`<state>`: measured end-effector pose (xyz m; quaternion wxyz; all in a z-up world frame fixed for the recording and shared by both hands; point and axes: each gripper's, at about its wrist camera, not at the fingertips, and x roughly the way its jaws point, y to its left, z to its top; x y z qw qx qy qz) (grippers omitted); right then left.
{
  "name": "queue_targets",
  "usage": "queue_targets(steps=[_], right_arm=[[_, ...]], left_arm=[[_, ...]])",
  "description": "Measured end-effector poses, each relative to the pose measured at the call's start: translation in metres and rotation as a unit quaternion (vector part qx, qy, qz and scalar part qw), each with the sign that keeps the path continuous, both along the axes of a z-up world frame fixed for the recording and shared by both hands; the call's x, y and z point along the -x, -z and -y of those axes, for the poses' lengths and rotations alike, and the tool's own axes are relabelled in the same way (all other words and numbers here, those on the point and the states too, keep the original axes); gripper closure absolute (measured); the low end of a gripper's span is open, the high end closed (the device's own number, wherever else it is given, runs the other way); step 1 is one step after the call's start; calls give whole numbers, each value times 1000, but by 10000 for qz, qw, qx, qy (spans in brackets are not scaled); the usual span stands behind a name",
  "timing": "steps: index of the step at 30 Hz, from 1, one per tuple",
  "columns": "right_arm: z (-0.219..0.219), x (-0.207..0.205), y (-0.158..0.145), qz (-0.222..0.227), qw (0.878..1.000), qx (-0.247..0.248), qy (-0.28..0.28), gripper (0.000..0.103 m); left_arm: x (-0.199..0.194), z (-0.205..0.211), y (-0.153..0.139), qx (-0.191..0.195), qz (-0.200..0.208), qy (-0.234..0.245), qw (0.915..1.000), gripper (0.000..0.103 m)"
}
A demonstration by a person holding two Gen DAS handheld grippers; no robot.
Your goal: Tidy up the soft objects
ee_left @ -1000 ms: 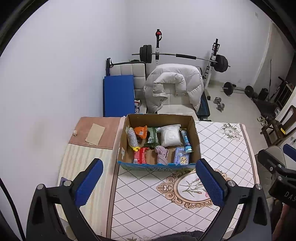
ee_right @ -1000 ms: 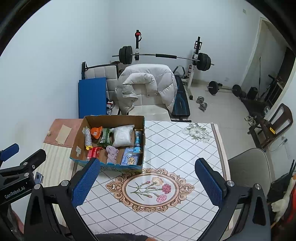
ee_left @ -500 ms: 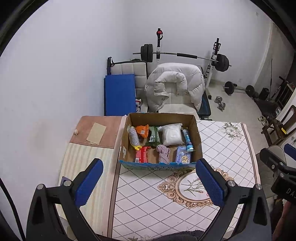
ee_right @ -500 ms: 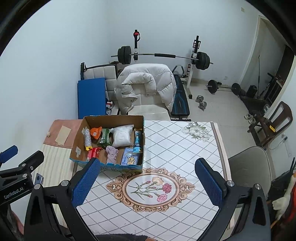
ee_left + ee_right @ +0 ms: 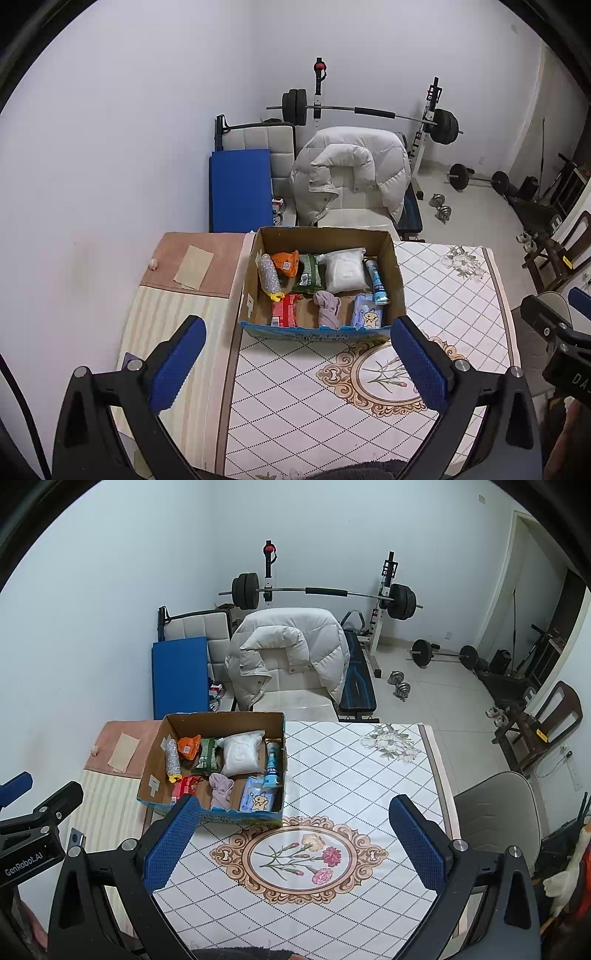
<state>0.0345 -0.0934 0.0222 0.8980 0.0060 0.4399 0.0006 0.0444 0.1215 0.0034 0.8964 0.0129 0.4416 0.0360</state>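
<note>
1. Two grippers hover over the worktop's near edge, the left gripper (image 5: 297, 360) and the right gripper (image 5: 291, 838), each with its fingers wide apart and holding nothing.
2. All the small goods lie inside the box (image 5: 255, 301), which sits toward the worktop's far left corner: a white pouch (image 5: 345, 269), a mauve cloth (image 5: 328, 308), a wipes pack (image 5: 365, 315), a green packet (image 5: 310, 271), an orange bag (image 5: 286, 262), a red pack (image 5: 284, 310), a glitter tube (image 5: 269, 275) and a blue tube (image 5: 376, 280).
3. The step is unclear: this fits a box waiting to be emptied, or one already filled.
4. Any reach into the box would call for coming in from above, over its tall walls, onto a soft item that yields under the pads.
5. The items are packed touching, so a neighbour may be caught too.
6. The worktop's patterned cloth (image 5: 354, 760) in front and to the right is bare; a chair (image 5: 495, 812) stands by the right edge.
</note>
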Motion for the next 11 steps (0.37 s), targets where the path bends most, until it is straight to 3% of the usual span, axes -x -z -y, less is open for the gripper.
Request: queue_targets(steps=[11], right_arm=[[1, -1, 1, -21, 10000, -12, 10, 0]], left_arm=[[-2, -2, -2, -3, 63, -2, 10000, 0]])
